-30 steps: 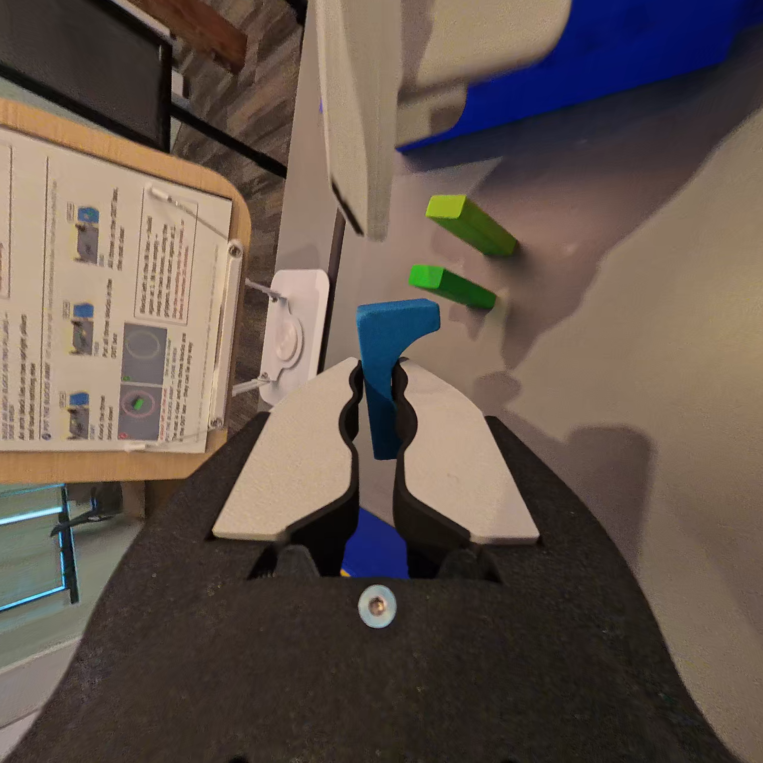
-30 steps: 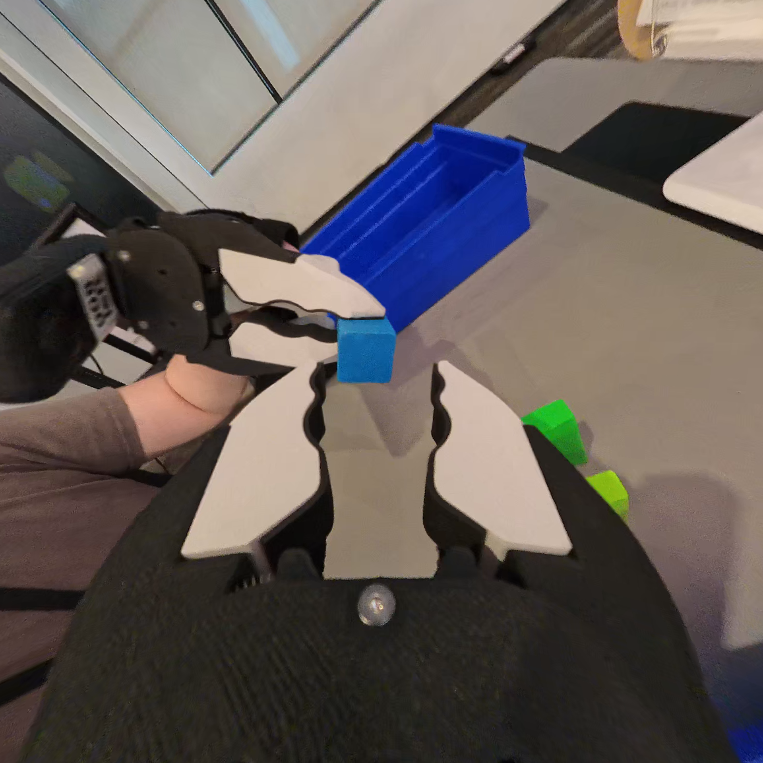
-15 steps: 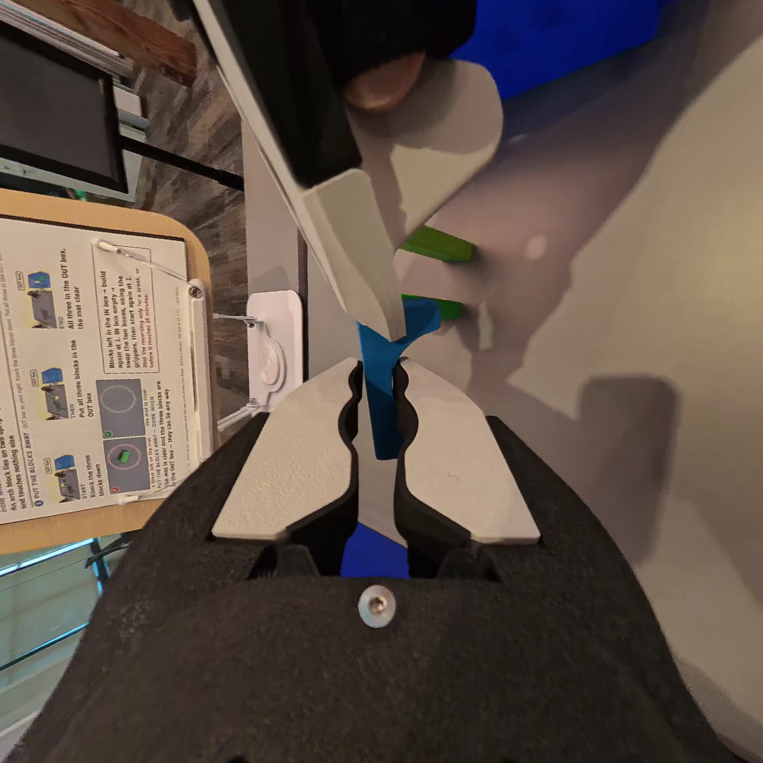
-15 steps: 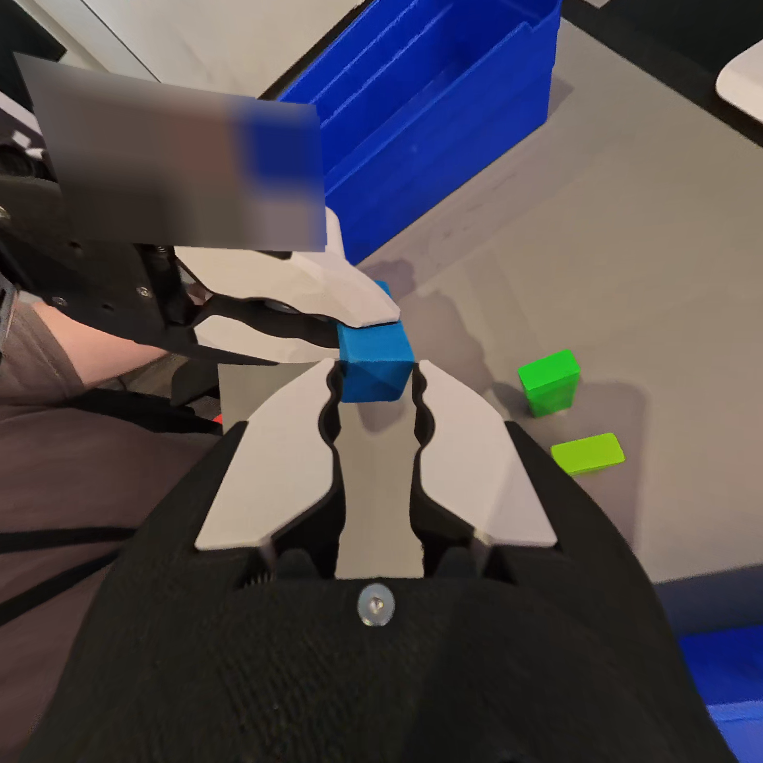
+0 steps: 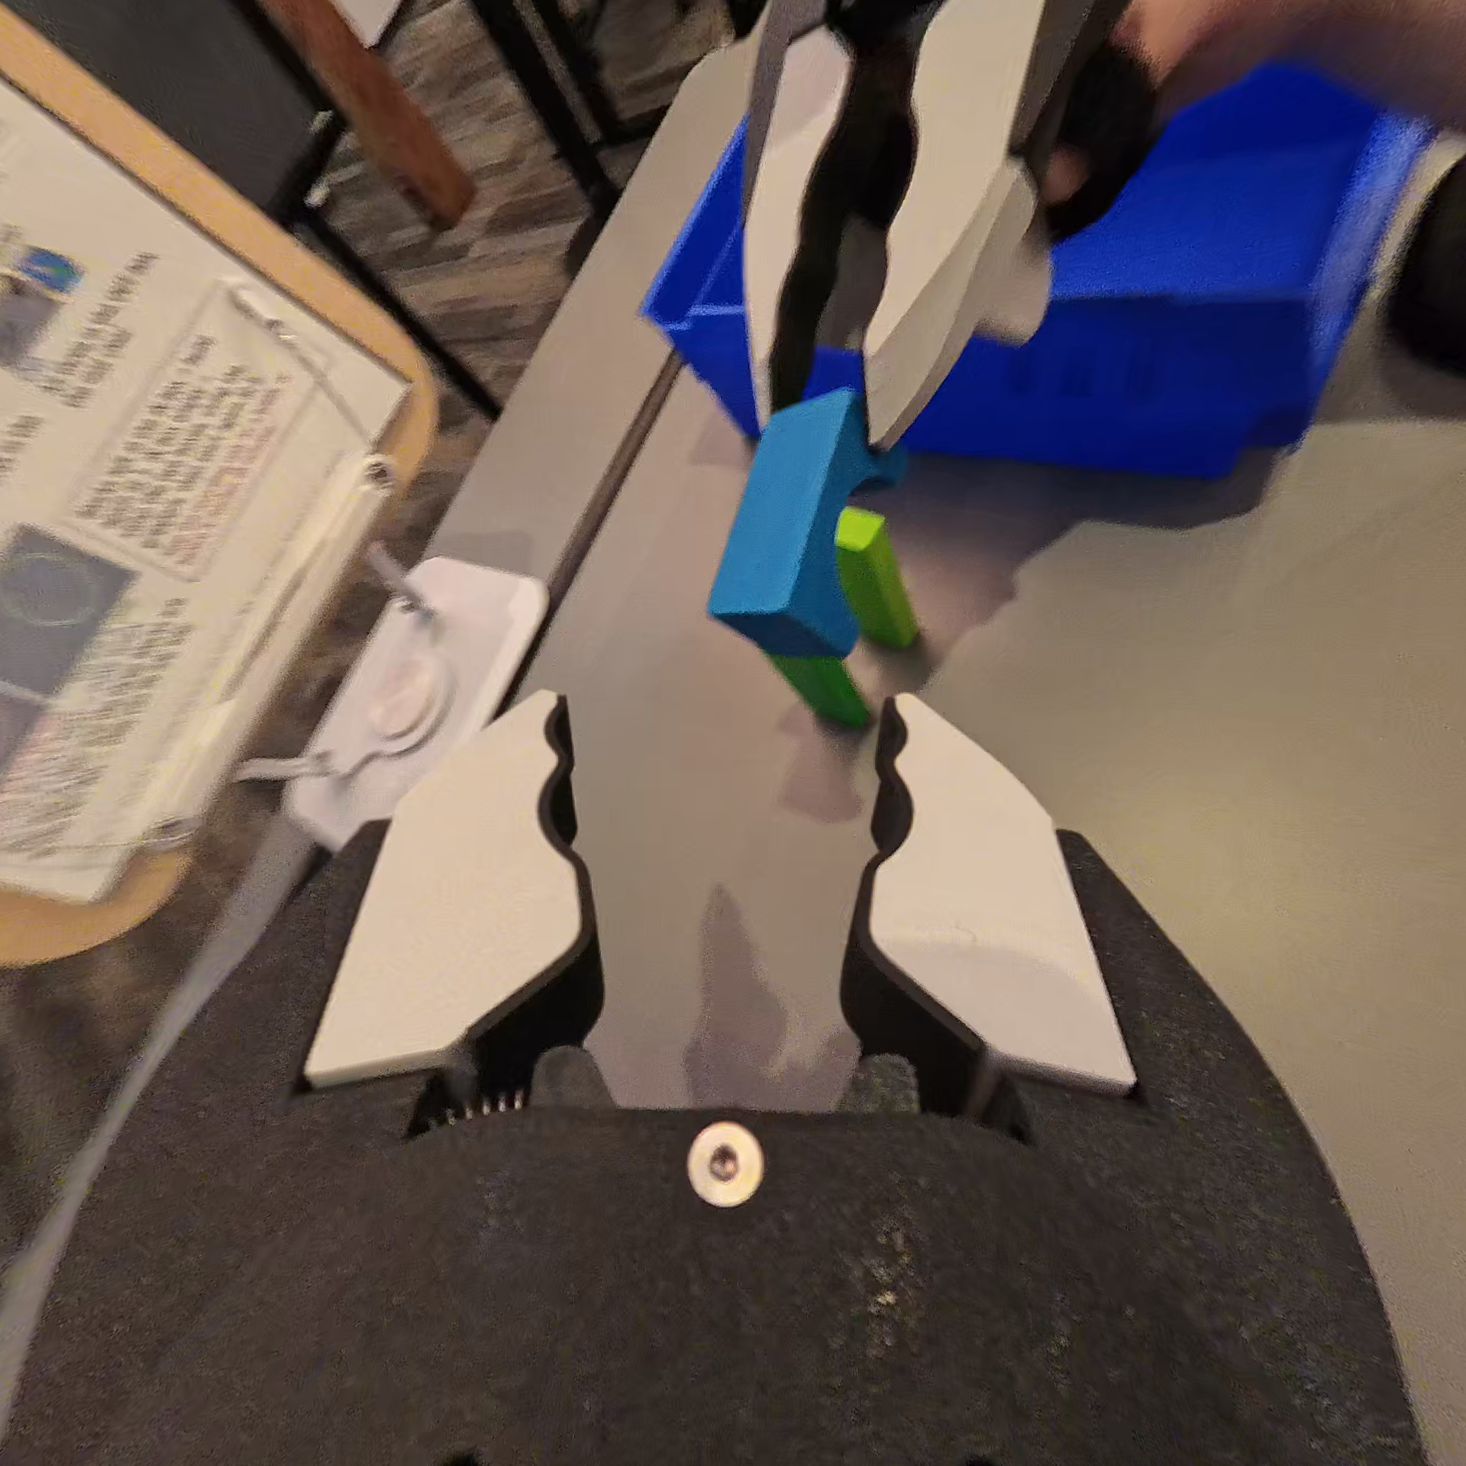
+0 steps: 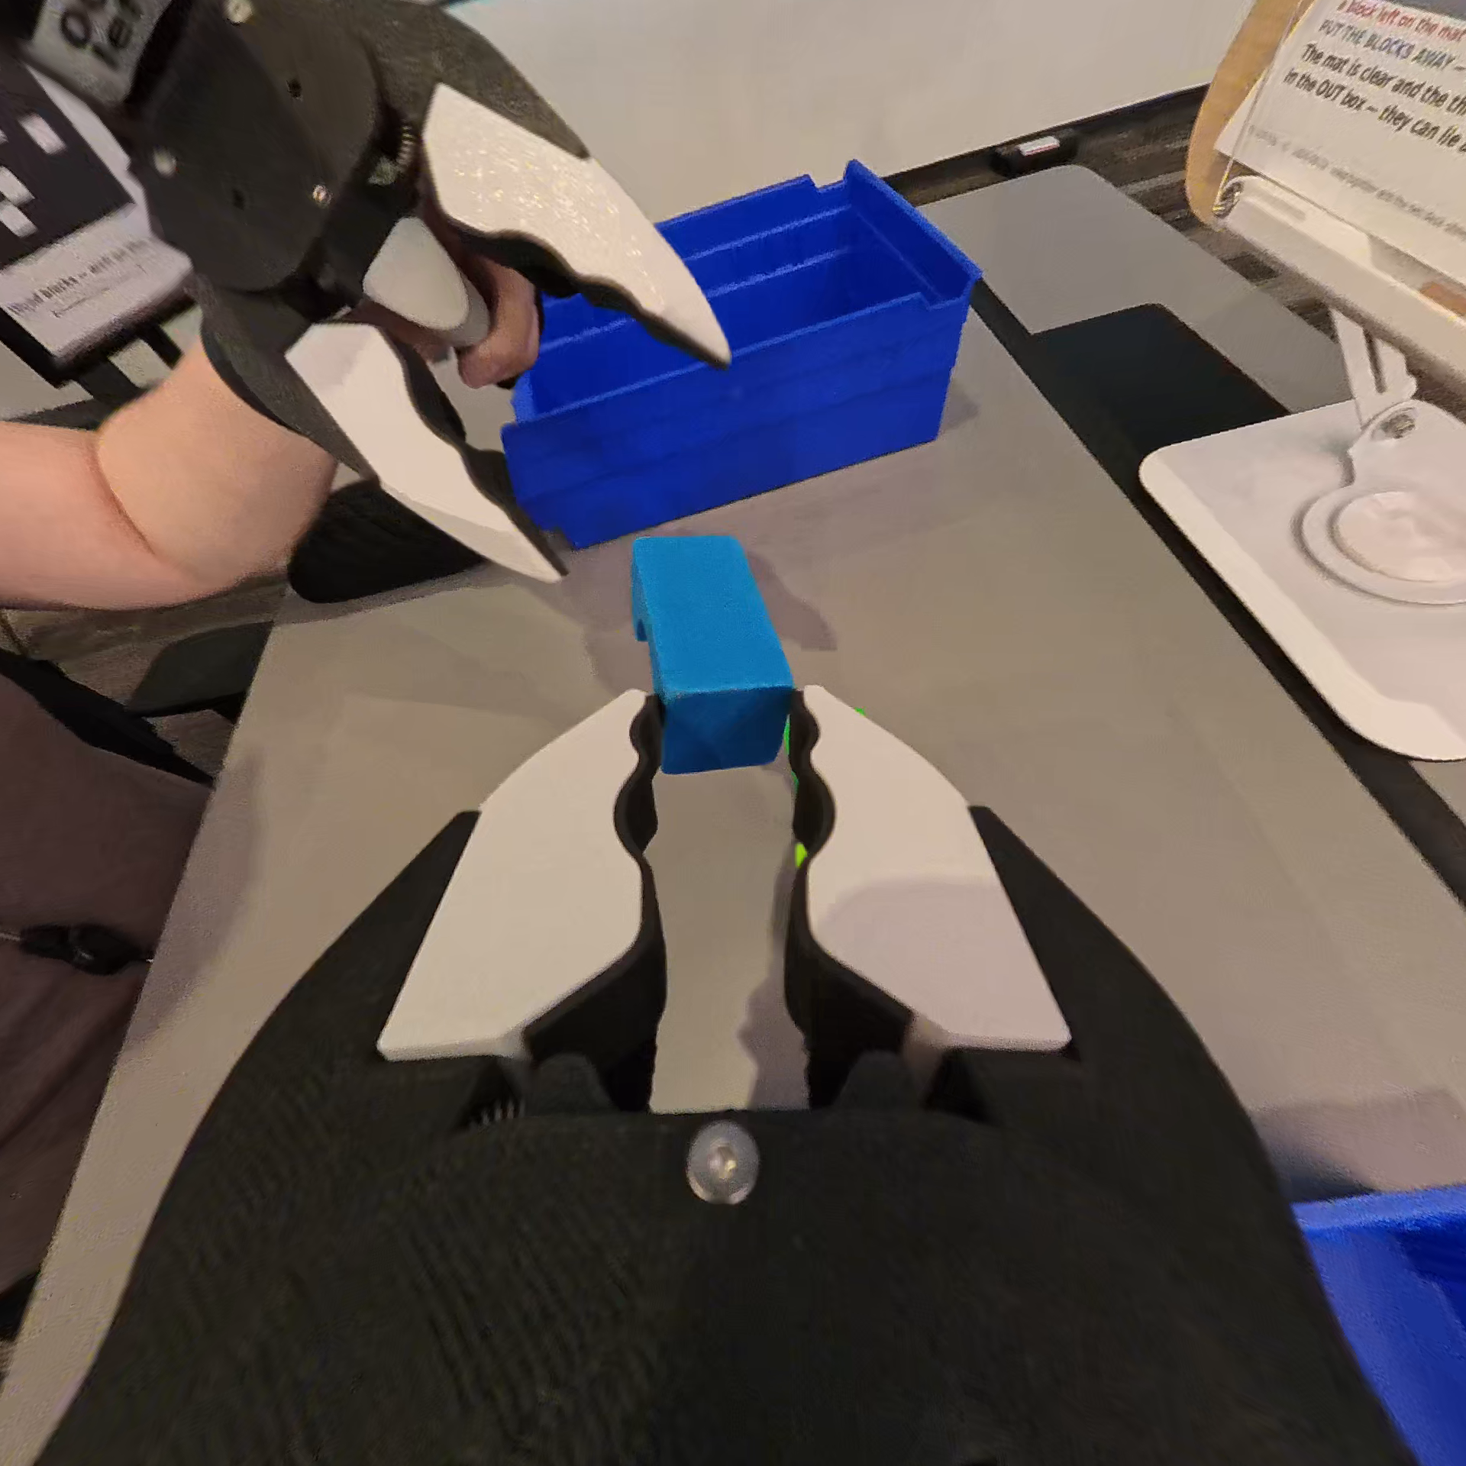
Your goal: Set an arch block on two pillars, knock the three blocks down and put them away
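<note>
The blue arch block (image 6: 706,635) is clamped at one end in my right gripper (image 6: 723,706). In the left wrist view the arch (image 5: 781,523) hangs tilted from the right gripper (image 5: 829,416), right over two upright green pillars (image 5: 876,583) (image 5: 821,686) on the grey mat. I cannot tell whether the arch touches them. In the right wrist view only green slivers show beside my right finger. My left gripper (image 5: 723,714) is open and empty, a short way back from the pillars. It also shows at the upper left of the right wrist view (image 6: 635,464), jaws wide apart.
An empty blue bin (image 6: 738,412) stands on the mat behind the blocks, also in the left wrist view (image 5: 1111,397). A second blue bin's corner (image 6: 1388,1301) is at the near right. A white stand (image 6: 1348,516) holding an instruction sheet (image 5: 119,476) borders the mat. The tips of one gripper are about 8 centimetres away from the tips of the other.
My left gripper let go of the arch, opened and drew back. My right gripper closed on the arch and brought it over the green pillars.
</note>
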Available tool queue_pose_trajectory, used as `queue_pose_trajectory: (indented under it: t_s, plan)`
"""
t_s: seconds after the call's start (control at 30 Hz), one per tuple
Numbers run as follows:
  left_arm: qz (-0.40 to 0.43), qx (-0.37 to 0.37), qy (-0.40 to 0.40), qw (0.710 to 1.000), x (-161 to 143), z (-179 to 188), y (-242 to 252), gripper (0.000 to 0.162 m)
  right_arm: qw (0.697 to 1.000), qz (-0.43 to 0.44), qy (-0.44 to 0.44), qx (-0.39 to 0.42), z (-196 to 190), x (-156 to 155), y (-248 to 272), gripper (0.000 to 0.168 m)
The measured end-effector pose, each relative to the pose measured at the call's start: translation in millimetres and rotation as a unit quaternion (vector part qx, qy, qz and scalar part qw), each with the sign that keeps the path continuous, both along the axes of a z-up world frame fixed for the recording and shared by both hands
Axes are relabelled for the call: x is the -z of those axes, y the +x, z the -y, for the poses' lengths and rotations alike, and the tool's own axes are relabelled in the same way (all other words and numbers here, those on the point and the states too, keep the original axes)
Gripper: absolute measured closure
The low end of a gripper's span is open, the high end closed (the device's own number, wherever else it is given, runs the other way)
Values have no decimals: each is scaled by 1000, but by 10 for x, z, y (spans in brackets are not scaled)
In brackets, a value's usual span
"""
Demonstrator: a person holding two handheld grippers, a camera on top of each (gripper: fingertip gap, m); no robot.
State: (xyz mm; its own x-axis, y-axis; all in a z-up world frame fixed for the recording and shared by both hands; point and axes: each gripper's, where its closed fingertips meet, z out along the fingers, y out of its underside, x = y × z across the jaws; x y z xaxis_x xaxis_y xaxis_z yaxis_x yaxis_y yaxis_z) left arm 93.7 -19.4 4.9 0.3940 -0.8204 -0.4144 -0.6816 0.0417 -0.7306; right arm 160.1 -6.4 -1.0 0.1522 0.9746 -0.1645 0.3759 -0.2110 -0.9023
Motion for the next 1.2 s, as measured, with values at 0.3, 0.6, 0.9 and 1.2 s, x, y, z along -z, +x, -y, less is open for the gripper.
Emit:
queue_pose_trajectory:
  t_s: [0.3,0.6,0.9,1.2]
  plan:
    - [122,96,-144,977,37,-113,390,120,997,-19,80,6,-7,-116,70,136]
    - [131,155,-179,963,80,-109,505,128,998,-8,59,1,-43,-2,163,135]
    - [65,168,-185,966,368,-270,490,128,995,65,69,26,-170,280,178,136]
    - [40,171,-208,962,572,-371,503,129,989,110,90,41,-260,429,204,136]
